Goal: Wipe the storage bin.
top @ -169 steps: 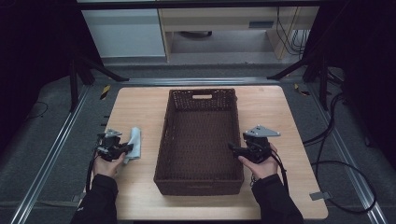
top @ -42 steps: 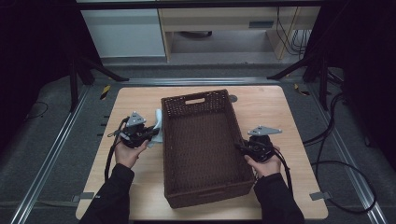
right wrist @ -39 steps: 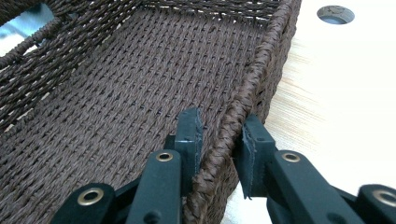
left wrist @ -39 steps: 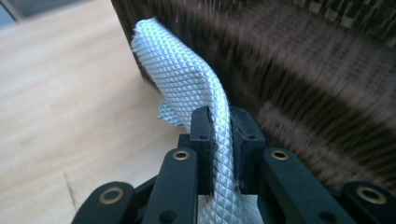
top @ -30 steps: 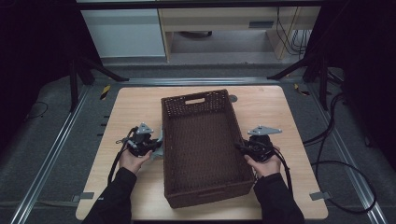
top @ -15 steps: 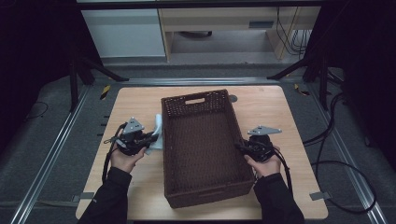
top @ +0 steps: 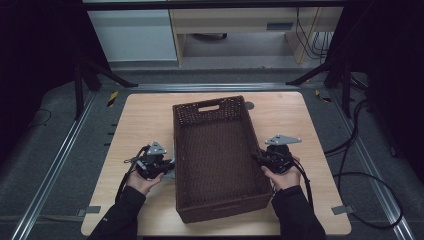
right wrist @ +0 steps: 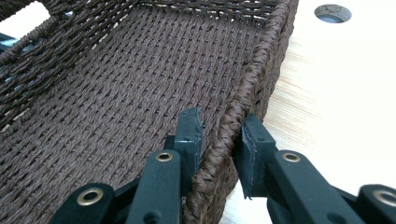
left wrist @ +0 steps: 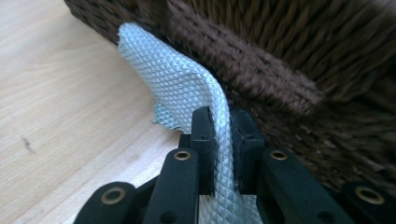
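A dark brown woven basket [top: 186, 150] lies lengthwise in the middle of the wooden table [top: 145, 120], nothing inside it. My left gripper [top: 167, 164] is at the basket's left wall, shut on a pale grey textured cloth [left wrist: 187, 84]. The cloth [top: 171, 170] presses up against the basket's outer weave [left wrist: 289, 60]. My right gripper [right wrist: 219, 135] straddles the basket's right rim [right wrist: 261, 60], one jaw inside and one outside, shut on it. In the high view that right gripper [top: 260, 159] sits at the middle of the right wall.
A round hole [top: 249, 105] is cut in the table behind the basket. Metal rails [top: 55, 165] run along both sides of the table. Cables [top: 360, 175] trail on the floor at the right. Cabinets [top: 135, 35] stand beyond the far edge.
The left hand has carried the cloth nearer the person along the basket's left wall. Since the earliest frame the basket has turned slightly. The right gripper stays put on the rim.
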`<act>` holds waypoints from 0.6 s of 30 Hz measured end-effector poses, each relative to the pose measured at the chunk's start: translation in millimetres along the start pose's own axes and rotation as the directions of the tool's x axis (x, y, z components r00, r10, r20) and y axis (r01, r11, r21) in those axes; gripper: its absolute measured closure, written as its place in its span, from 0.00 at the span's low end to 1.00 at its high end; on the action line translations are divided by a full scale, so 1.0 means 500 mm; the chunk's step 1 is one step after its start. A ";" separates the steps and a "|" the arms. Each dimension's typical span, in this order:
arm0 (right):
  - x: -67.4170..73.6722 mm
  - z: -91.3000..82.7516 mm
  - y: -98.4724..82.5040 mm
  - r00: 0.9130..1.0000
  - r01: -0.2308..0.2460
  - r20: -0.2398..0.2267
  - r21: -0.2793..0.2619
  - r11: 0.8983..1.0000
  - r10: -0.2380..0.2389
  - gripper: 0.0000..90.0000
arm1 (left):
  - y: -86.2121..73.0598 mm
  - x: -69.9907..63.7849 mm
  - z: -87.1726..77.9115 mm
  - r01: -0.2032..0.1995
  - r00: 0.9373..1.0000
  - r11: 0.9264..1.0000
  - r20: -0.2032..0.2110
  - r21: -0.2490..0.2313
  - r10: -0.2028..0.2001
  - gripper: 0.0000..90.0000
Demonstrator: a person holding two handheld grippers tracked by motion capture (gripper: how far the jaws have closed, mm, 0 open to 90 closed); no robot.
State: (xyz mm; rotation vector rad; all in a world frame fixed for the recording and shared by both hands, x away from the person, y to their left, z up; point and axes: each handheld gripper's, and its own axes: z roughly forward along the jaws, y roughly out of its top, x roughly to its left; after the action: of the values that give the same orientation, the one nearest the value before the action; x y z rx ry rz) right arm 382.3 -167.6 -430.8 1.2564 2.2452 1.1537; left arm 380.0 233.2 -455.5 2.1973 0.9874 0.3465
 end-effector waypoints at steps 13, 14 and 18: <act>0.001 0.000 0.000 1.000 -0.004 0.006 0.000 1.000 0.004 0.81 | 0.013 -0.027 -0.097 -0.044 0.999 0.990 -0.024 -0.133 0.041 0.90; 0.001 0.000 0.000 1.000 -0.003 0.007 0.000 1.000 0.003 0.81 | -0.002 -0.028 -0.081 -0.038 0.999 0.995 -0.015 -0.091 0.036 0.90; 0.002 0.000 0.000 1.000 0.000 0.009 0.001 1.000 0.000 0.81 | -0.030 -0.037 -0.052 -0.032 0.999 0.999 0.013 -0.020 0.033 0.90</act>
State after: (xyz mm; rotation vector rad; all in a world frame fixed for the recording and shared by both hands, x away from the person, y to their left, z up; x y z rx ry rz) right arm 381.8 -167.0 -430.5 1.2596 2.2397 1.1448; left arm 346.3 239.1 -446.0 2.1970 0.9383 0.3548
